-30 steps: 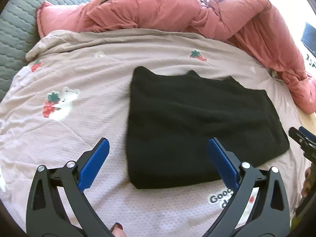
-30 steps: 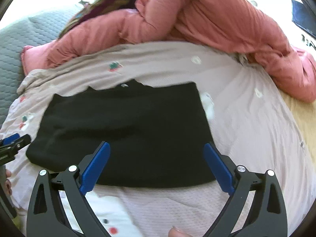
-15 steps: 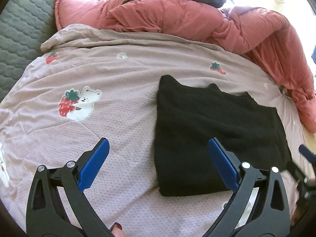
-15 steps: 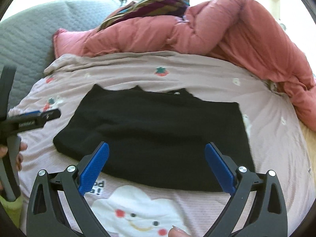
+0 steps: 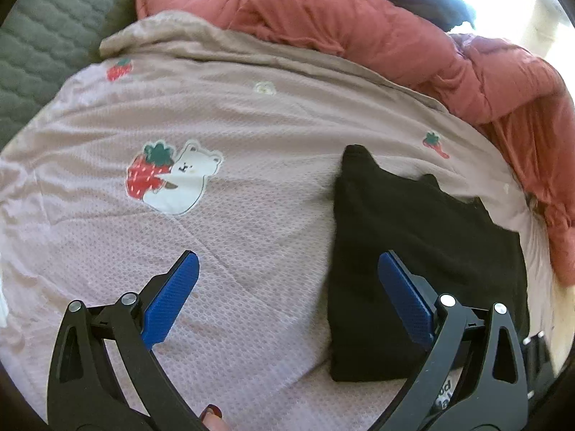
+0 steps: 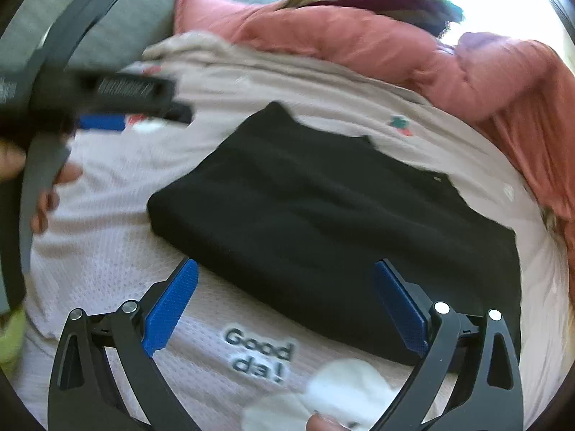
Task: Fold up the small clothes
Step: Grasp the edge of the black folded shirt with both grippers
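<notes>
A black garment (image 5: 424, 251) lies folded flat in a rectangle on the pink bedspread (image 5: 251, 136). In the left wrist view it sits to the right. My left gripper (image 5: 287, 276) is open and empty above the bedspread, its right finger (image 5: 402, 294) over the garment's left edge. In the right wrist view the garment (image 6: 323, 208) fills the middle. My right gripper (image 6: 287, 287) is open and empty over its near edge. The left gripper (image 6: 107, 100) shows blurred at the upper left there.
A red-pink quilt (image 5: 395, 46) is bunched along the back and right of the bed. A grey quilted headboard (image 5: 46, 36) stands at the left. The bedspread has a bear-and-strawberry print (image 5: 172, 179) and "Good da!" lettering (image 6: 258, 355).
Both grippers have swung left, so the garment sits further right in each view. The left gripper has come into the right wrist view at the upper left. Both stayed open.
</notes>
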Demonstrator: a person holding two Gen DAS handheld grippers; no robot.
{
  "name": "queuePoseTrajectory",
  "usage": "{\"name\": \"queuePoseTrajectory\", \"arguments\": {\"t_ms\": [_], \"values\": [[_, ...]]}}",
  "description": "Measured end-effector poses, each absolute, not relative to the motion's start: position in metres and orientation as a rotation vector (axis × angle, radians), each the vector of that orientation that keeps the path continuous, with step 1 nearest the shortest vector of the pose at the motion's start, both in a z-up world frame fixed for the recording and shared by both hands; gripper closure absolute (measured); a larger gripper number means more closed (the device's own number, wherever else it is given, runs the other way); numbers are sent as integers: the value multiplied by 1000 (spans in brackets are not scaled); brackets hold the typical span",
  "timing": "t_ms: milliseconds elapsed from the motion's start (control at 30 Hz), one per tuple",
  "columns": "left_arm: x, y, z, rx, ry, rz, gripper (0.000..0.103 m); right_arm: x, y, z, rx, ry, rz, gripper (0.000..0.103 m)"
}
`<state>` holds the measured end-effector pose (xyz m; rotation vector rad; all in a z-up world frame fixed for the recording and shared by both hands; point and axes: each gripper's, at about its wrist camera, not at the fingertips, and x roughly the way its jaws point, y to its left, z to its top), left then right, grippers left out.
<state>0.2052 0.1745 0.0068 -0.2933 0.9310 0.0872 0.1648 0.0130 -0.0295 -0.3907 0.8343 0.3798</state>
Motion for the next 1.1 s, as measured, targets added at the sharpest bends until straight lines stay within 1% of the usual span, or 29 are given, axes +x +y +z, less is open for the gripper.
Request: {"name": "queuePoseTrajectory", "arguments": {"t_ms": [233, 400, 500, 567, 600, 633, 667, 700, 767, 967, 1100], "values": [[217, 183, -6, -352, 972, 88, 10, 174, 46, -59, -594, 826, 343, 6], [223, 182, -12, -343, 985, 101, 10, 190, 48, -63, -589, 801, 328, 6], [227, 181, -14, -334, 989, 105, 10, 196, 47, -61, -575, 757, 320, 9], [229, 176, -14, -318, 993, 112, 10, 192, 44, -55, -543, 721, 357, 36], [230, 173, -14, -316, 993, 104, 10, 188, 42, -50, -529, 690, 386, 41], [231, 171, -14, -317, 995, 96, 10, 186, 40, -48, -521, 677, 395, 54], [234, 167, -14, -321, 1000, 81, 10, 183, 37, -45, -501, 660, 417, 70], [236, 164, -14, -327, 1002, 70, 10, 181, 35, -43, -485, 650, 434, 76], [239, 158, -12, -355, 1005, 28, 10, 179, 29, -37, -454, 630, 453, 82], [252, 148, -20, -550, 1043, -131, 10, 180, 11, -29, -333, 643, 507, 85], [262, 139, -29, -596, 1074, -179, 10, 177, 4, -27, -282, 642, 526, 85]]}}
